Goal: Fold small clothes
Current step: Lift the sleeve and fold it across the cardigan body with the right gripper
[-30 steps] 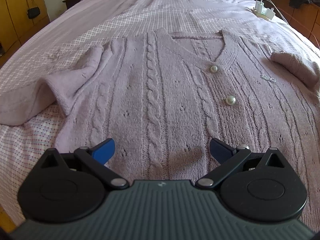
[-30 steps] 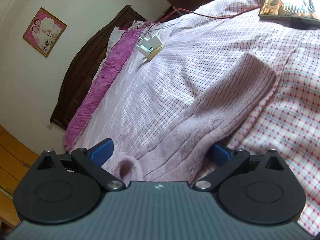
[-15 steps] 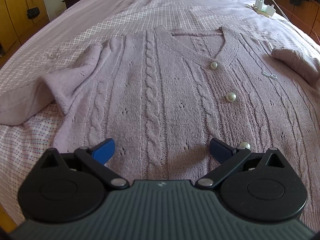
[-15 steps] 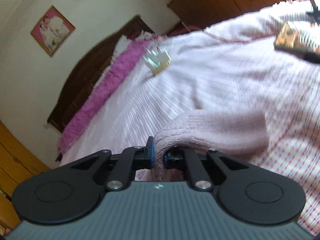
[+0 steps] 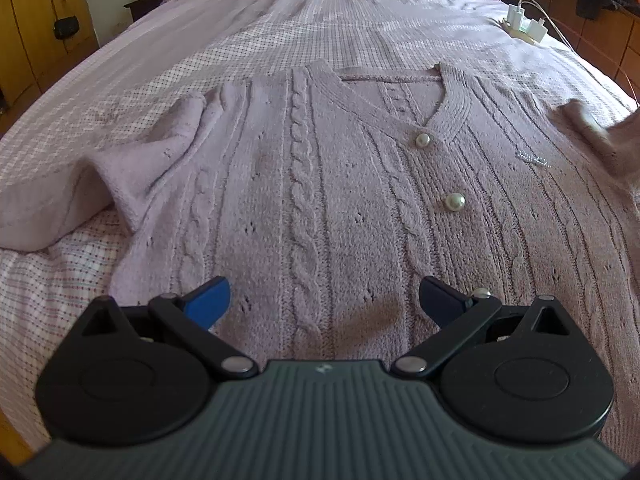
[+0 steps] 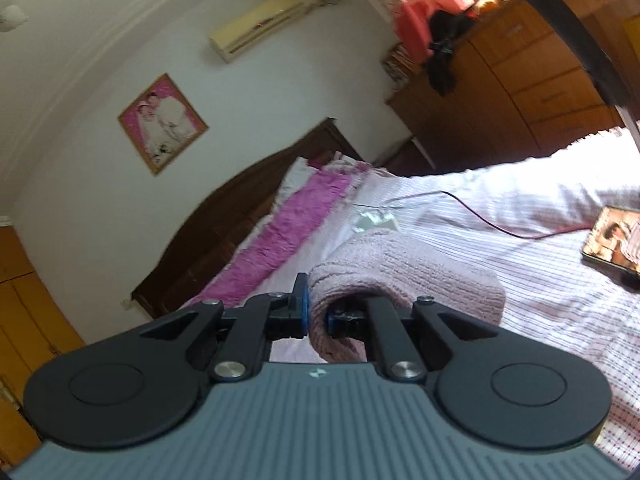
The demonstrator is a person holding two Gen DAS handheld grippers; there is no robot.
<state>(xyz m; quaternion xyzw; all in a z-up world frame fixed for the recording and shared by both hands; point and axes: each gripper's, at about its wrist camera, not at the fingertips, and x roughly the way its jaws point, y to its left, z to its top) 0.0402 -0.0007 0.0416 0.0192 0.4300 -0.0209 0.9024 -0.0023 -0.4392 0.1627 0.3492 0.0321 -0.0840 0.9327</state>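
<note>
A lilac cable-knit cardigan (image 5: 320, 184) with pearl buttons lies face up on the bed. Its left sleeve (image 5: 100, 184) lies bunched at the left. Its right sleeve (image 5: 600, 136) is lifted and blurred at the right edge. My left gripper (image 5: 324, 300) is open and empty, hovering over the cardigan's hem. My right gripper (image 6: 316, 316) is shut on the right sleeve (image 6: 400, 272) and holds it raised above the bed.
The bed (image 5: 280, 32) has a pink checked sheet. A white charger block with cables (image 5: 524, 26) lies far right, also seen in the right wrist view (image 6: 372, 220). A photo frame (image 6: 616, 240) lies on the bed. Wooden drawers (image 6: 520, 88) stand beside the bed.
My right gripper closed on the right sleeve and lifted it, tilting upward. The left gripper stayed open and drifted slightly over the hem.
</note>
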